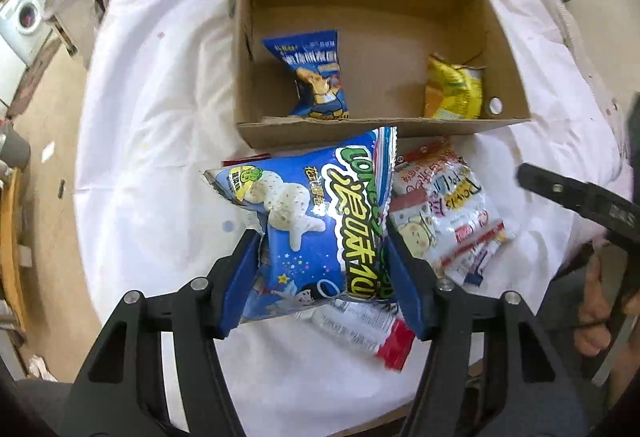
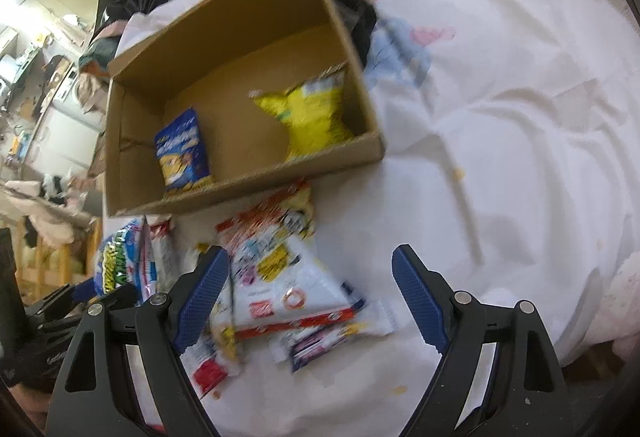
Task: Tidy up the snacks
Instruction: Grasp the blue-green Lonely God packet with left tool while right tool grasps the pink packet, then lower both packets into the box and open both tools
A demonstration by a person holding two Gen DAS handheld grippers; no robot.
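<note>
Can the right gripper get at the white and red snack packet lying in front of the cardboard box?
Probably yes: right gripper is open just above white and red snack packet, nothing covering it.

1. The blue snack bag (image 1: 316, 233) at the picture's centre in the left wrist view bears big green-and-white Chinese lettering, "浪味仙".
2. The white packet (image 1: 444, 213) at 3 o'clock of it carries red print, too small to read.
</note>
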